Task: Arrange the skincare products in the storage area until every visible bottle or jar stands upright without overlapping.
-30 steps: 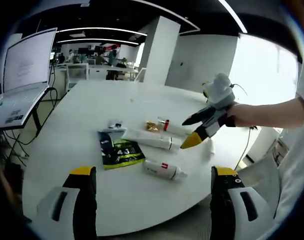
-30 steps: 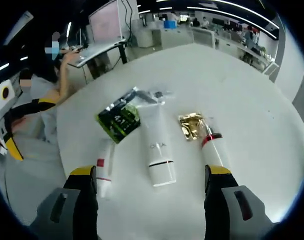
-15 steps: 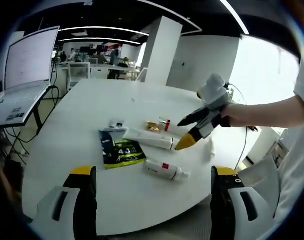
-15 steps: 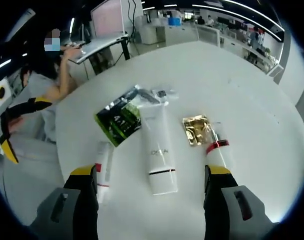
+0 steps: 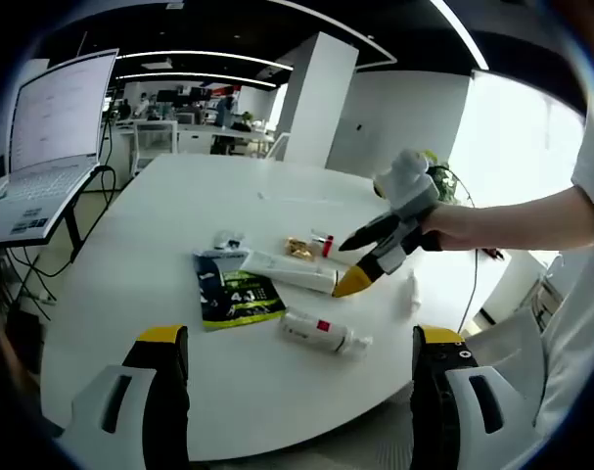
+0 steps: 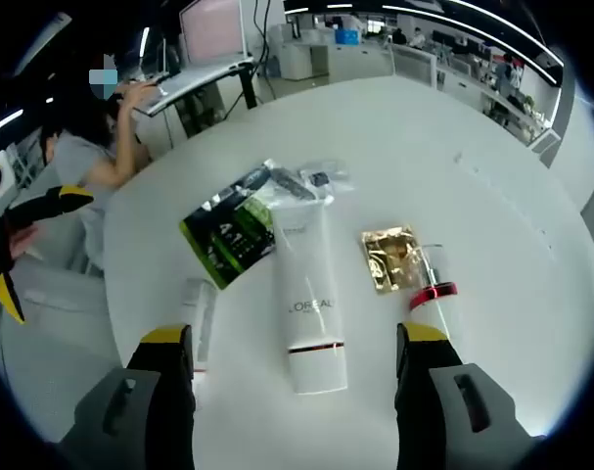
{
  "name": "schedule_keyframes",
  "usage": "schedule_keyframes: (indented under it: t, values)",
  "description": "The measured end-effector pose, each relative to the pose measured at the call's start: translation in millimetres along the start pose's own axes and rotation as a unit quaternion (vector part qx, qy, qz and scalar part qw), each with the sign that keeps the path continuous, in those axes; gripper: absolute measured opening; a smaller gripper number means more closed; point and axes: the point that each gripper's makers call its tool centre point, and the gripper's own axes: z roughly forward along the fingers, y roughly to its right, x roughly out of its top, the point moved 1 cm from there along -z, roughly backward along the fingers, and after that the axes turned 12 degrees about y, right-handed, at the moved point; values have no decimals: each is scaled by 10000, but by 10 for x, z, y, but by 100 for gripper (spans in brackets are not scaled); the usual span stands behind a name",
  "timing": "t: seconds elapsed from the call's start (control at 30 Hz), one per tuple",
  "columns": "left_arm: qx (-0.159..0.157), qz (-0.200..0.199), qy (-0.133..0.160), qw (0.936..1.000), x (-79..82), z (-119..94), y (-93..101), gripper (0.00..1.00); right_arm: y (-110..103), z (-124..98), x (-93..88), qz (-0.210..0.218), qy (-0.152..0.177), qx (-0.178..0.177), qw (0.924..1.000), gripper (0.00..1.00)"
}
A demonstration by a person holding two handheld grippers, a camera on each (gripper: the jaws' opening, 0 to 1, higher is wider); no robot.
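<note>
Right gripper (image 6: 292, 357): jaws spread wide, straddling the large white tube (image 6: 308, 299) lying flat on the worktop (image 6: 492, 225).
Left gripper (image 5: 292, 362): jaws released, empty.

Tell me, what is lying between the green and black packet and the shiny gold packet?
In the right gripper view, a long white L'Oreal tube lies flat between the green-and-black sachet and the gold foil sachet, its cap pointing toward the camera.

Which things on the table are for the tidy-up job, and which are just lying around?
For the job: big white tube, bottle with red band, small white tube.

Just lying about: green packet, gold packet, laptop.
</note>
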Motion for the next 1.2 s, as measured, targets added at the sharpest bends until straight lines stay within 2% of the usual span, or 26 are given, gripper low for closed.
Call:
schedule_keyframes:
  t: [0.27,0.63,0.9,1.2]
  values:
    - [5,-21,9,10000,4,-1,-8,87,68,89,12,-40,-32,-12,10000,84]
    - [12,-34,22,10000,11,-1,-12,87,31,117,-2,-54,-149,-46,9999,75]
    - [22,-50,23,10000,18,1,-11,87,95,289,47,-228,-252,-49,9994,68]
    - [34,-67,28,10000,18,0,-18,87,97,474,2,-245,-485,8,9985,64]
